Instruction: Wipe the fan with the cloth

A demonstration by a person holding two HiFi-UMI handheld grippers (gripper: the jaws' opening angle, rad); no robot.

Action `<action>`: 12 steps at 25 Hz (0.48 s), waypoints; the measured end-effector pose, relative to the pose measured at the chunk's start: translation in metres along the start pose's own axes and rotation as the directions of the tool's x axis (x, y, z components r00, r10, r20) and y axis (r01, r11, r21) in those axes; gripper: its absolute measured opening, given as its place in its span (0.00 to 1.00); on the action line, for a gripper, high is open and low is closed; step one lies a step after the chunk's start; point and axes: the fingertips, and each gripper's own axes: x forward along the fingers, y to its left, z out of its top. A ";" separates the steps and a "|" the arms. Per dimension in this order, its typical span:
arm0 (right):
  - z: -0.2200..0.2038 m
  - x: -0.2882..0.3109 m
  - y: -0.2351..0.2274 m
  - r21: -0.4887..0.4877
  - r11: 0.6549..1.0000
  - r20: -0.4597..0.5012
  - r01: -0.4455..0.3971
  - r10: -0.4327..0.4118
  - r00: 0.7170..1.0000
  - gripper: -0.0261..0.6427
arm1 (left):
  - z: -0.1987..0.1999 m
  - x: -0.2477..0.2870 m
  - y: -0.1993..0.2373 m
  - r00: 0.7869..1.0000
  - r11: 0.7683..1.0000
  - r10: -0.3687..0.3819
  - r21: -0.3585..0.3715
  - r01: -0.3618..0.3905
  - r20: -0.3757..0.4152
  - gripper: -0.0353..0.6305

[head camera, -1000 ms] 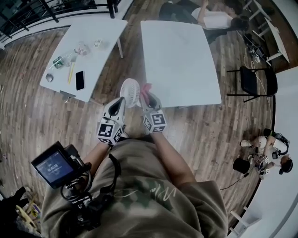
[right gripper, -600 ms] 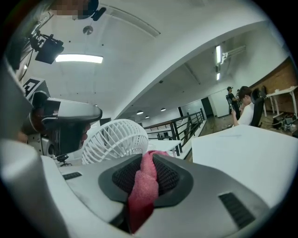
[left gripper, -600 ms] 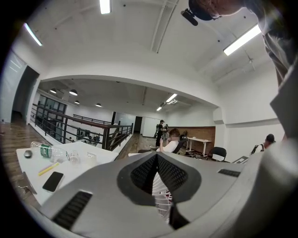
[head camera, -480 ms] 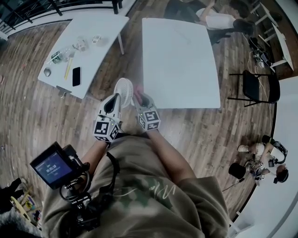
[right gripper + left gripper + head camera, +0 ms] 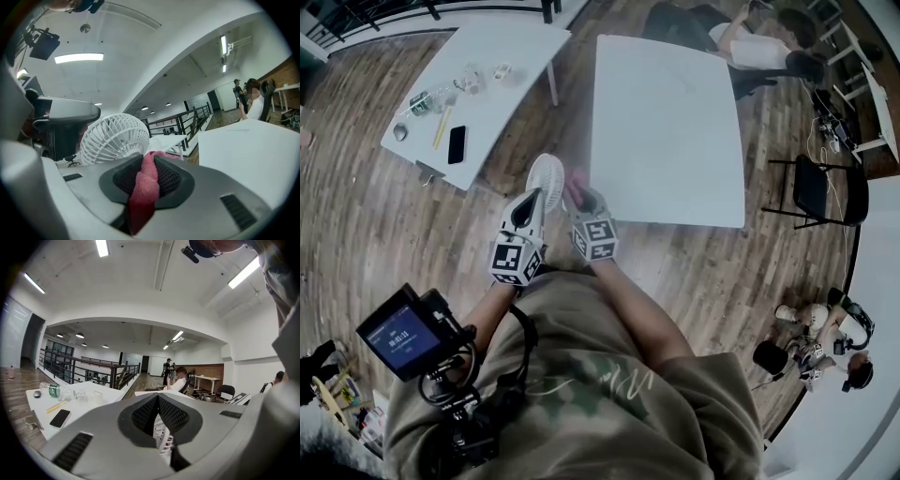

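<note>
Now holding both tools a bit more to the left than a second ago, over the wood floor (image 5: 356, 216) between two white benches and just off the near corner of the right one.

On the left bench (image 5: 502, 84): a bottle (image 5: 420, 101), a yellow pencil (image 5: 441, 137) and a black phone (image 5: 457, 144).

Next, the left tool (image 5: 532, 200), shut tight on the fan (image 5: 546, 174) and holding it up in the air, away from both benches. Seen along the left tool (image 5: 158, 399): both dark halves pressed together, with white ribs of the fan (image 5: 164, 441) showing in the thin slit below.

Just right of the fan, the pink cloth (image 5: 576, 181), very close to the round white grille. Cannot tell if touching. Right tool (image 5: 581, 197) clamped on the cloth. Seen along the right tool (image 5: 147, 159): the cloth (image 5: 144, 185) squeezed in the middle and hanging down, the fan (image 5: 112, 138) just past it on the left, and the left tool (image 5: 68, 112) beside the fan.

Farther right, the right bench (image 5: 666, 122), with a person (image 5: 750, 42) sitting at its far end. Last, a black chair (image 5: 816, 187) on the floor.
</note>
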 end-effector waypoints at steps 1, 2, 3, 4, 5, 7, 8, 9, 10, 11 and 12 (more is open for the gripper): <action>-0.002 -0.001 -0.002 0.004 1.000 -0.001 -0.005 0.005 1.000 0.19 | -0.003 0.000 -0.002 1.000 1.000 0.002 -0.002 -0.002 -0.006 0.08; -0.003 -0.003 -0.003 0.009 1.000 -0.001 -0.009 0.009 1.000 0.19 | -0.006 0.000 -0.004 1.000 1.000 0.002 -0.001 -0.002 -0.011 0.08; -0.005 -0.004 -0.004 0.014 1.000 -0.003 -0.011 0.011 1.000 0.19 | -0.007 0.000 -0.005 1.000 1.000 0.001 0.002 -0.001 -0.013 0.08; -0.005 -0.005 -0.004 0.018 1.000 -0.005 -0.012 0.012 1.000 0.19 | -0.007 -0.001 -0.006 1.000 1.000 0.000 0.005 0.000 -0.014 0.08; -0.005 -0.005 -0.003 0.018 1.000 -0.007 -0.012 0.012 1.000 0.19 | -0.006 -0.001 -0.005 1.000 1.000 0.000 0.006 0.000 -0.014 0.08; -0.004 -0.005 -0.002 0.012 1.000 -0.008 -0.014 0.014 1.000 0.19 | -0.004 0.000 -0.005 1.000 1.000 0.001 0.004 -0.001 -0.009 0.08; -0.005 -0.005 -0.002 0.006 1.000 -0.008 -0.016 0.016 1.000 0.19 | -0.004 0.001 -0.006 1.000 1.000 0.002 0.002 -0.002 -0.006 0.08; -0.006 -0.006 -0.004 0.000 1.000 -0.007 -0.017 0.017 1.000 0.19 | -0.005 0.002 -0.008 1.000 1.000 0.001 0.000 -0.001 -0.002 0.08; -0.007 -0.007 -0.005 -0.006 1.000 -0.005 -0.017 0.016 1.000 0.19 | -0.005 0.003 -0.010 1.000 1.000 0.000 -0.001 0.000 0.002 0.08; -0.007 -0.008 -0.007 -0.013 1.000 -0.002 -0.016 0.016 1.000 0.19 | -0.005 0.004 -0.011 1.000 1.000 -0.002 -0.002 0.002 0.006 0.08; -0.008 -0.009 -0.008 -0.019 1.000 -0.001 -0.014 0.014 1.000 0.19 | -0.005 0.004 -0.012 1.000 1.000 -0.005 -0.002 0.005 0.009 0.08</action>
